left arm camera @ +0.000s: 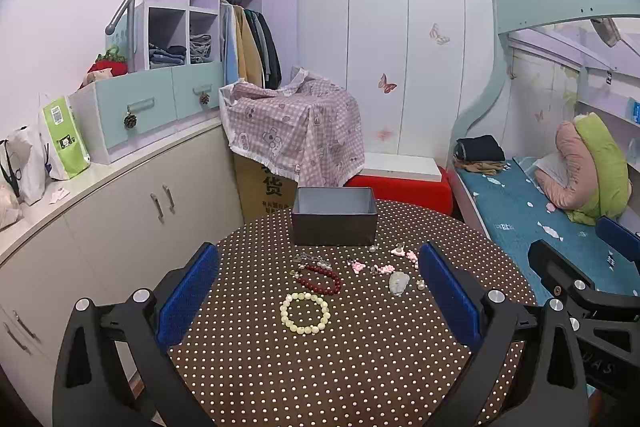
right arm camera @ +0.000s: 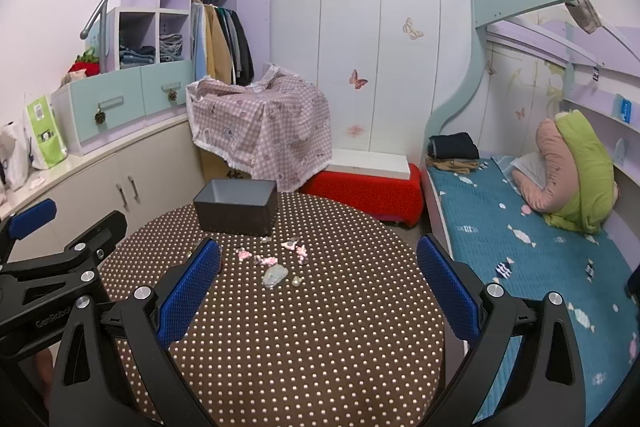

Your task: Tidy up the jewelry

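One round surface (left arm camera: pixel 360 367) covered in brown cloth with cream dots carries all the jewelry. At its far edge stands one dark grey rectangular open-topped box (left arm camera: pixel 334 223), which looks empty as far as its inside shows. In front of the box lie two bead bracelets: one pale cream-yellow bead bracelet (left arm camera: pixel 305 313) nearest the cameras, and one dark red bead bracelet (left arm camera: pixel 322 279) just behind it, close but whether they touch cannot be told. To their right sits one pale grey-green stone pendant (left arm camera: pixel 399 283), and around it several small pink charm pieces (left arm camera: pixel 385 269); about four show, though they are too small to count surely. A few tiny silvery bits lie near the box, too small to identify.

The left claw (left arm camera: pixel 318 291) hovers low over the surface, level and aimed at the box, its two blue-padded fingers (left arm camera: pixel 188 293) spread wide with both bracelets framed between them, holding nothing. The right claw (right arm camera: pixel 318 287) hangs beside it at about the same height, likewise spread wide and empty, with the pendant and pink pieces ahead between its fingers (right arm camera: pixel 448 287).
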Motion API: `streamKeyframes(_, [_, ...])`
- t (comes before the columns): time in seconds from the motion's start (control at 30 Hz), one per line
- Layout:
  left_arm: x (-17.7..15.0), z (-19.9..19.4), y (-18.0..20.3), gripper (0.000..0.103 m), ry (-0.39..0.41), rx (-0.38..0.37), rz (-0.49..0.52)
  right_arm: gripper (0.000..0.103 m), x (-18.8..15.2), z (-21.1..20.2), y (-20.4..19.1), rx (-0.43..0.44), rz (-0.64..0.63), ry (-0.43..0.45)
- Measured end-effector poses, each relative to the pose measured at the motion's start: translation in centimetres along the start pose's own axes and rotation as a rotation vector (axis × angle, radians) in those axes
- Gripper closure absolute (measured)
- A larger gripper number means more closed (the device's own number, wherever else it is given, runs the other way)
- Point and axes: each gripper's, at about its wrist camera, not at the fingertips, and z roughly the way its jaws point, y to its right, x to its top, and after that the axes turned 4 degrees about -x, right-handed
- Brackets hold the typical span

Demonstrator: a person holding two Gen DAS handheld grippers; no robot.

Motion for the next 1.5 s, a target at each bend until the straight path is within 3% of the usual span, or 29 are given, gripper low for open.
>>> streamKeyframes(1.5, [-0.06,-0.07,0.34,0.007,0.0,0.001,0.004,0.007,-0.03,0.09,0.22,0.003,0.004,-0.002])
